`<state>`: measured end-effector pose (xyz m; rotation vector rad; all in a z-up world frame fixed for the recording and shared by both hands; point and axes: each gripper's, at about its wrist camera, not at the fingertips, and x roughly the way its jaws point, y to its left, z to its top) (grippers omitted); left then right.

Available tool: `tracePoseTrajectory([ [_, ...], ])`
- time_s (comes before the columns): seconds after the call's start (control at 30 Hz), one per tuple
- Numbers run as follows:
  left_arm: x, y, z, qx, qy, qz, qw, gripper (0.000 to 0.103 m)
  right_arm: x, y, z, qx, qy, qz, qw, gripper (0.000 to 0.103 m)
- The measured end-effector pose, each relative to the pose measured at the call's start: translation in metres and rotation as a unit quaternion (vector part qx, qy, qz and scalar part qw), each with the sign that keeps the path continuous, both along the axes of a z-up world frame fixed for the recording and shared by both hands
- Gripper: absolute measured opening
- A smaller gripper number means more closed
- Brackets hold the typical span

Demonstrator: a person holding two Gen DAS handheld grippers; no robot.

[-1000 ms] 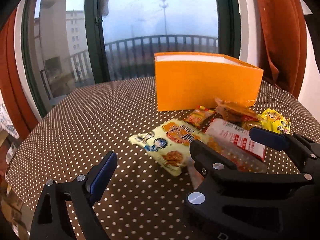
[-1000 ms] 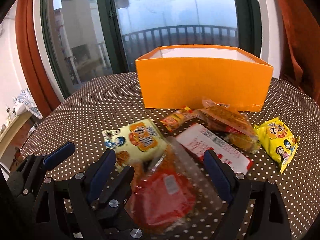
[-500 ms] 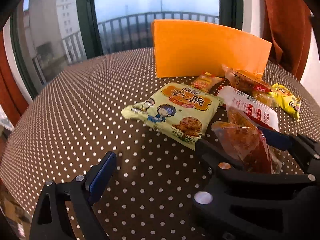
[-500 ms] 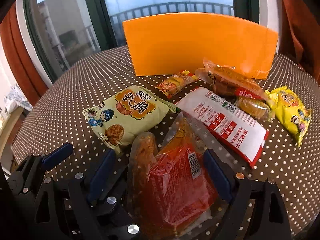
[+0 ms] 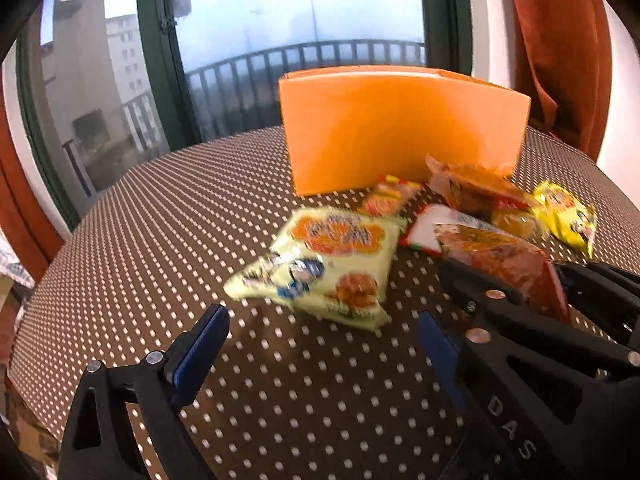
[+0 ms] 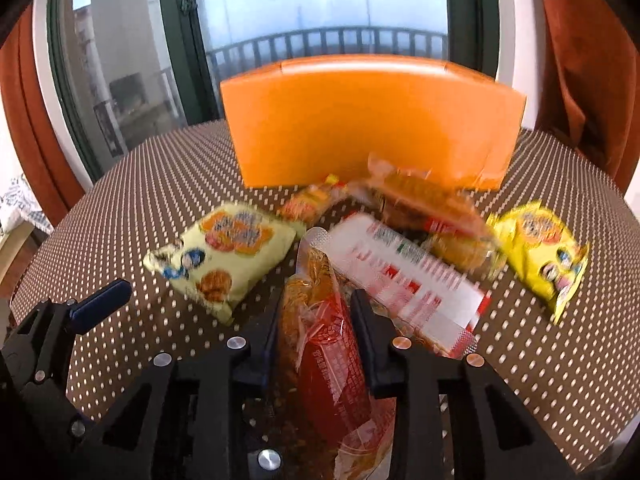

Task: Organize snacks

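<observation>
My right gripper (image 6: 316,316) is shut on a clear red-and-orange snack packet (image 6: 324,344), held edge-on just above the table; the packet also shows in the left wrist view (image 5: 504,264). My left gripper (image 5: 324,336) is open and empty, low over the table in front of the pale green snack bag (image 5: 324,264). The orange box (image 6: 372,124) stands behind the snacks. A white-and-red packet (image 6: 404,268), a yellow bag (image 6: 540,248), a small orange packet (image 6: 312,200) and a clear pastry pack (image 6: 424,196) lie in front of it.
The round table (image 5: 160,240) has a brown cloth with white dots. A dark-framed window and balcony rail stand behind the box. Rust-coloured curtains (image 6: 588,60) hang at the right. The table's left edge drops off near my left gripper.
My right gripper has closed on the red-and-orange packet, which now stands edge-on between its fingers. Both views have tilted up, and the box stands taller in view.
</observation>
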<state>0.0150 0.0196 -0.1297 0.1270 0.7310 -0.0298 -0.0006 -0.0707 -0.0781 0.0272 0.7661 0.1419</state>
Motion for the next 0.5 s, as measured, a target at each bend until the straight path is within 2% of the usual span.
tracePoseTrajectory([
  [0.23, 0.024, -0.001, 0.009, 0.004, -0.001, -0.007, 1.0, 0.096, 0.015, 0.0, 0.012, 0.005, -0.012, -0.01, 1.0, 0.035],
  [0.5, 0.056, 0.001, 0.009, 0.01, 0.012, -0.012, 0.9998, 0.097, 0.041, 0.005, 0.01, 0.012, -0.007, -0.024, 1.0, 0.035],
])
